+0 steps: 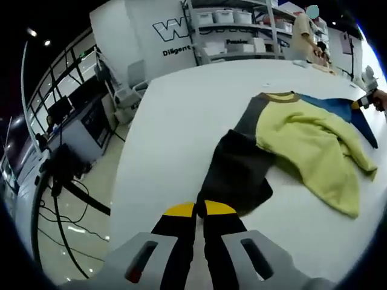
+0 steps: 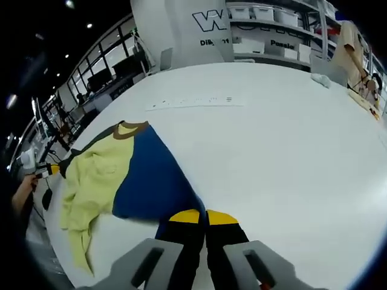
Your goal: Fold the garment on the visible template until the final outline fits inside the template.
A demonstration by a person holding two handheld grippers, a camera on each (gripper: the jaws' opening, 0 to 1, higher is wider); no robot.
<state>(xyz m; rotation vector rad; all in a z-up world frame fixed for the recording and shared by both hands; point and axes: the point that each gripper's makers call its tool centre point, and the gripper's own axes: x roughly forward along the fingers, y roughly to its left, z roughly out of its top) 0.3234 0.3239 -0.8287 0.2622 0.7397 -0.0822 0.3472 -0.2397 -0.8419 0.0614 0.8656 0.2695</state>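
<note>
A garment with a yellow body (image 1: 302, 139), a brown collar (image 2: 130, 130), a dark grey sleeve (image 1: 239, 172) and a blue sleeve (image 2: 151, 181) lies rumpled on the white table (image 1: 181, 121). My left gripper (image 1: 200, 208) has its yellow-tipped jaws together at the end of the dark grey sleeve. My right gripper (image 2: 202, 215) is shut at the end of the blue sleeve. Each gripper shows small in the other's view: the right gripper (image 1: 361, 103) at the blue sleeve's tip, the left gripper (image 2: 51, 169) at the grey sleeve's tip with a hand (image 2: 24, 184) behind it.
A thin pale strip with marks (image 2: 193, 101) lies on the table beyond the garment. Shelves with white boxes (image 1: 242, 30) stand behind the table, and a person (image 2: 351, 42) is beside them. The table's edge (image 1: 121, 181) drops to a floor with cables and desks.
</note>
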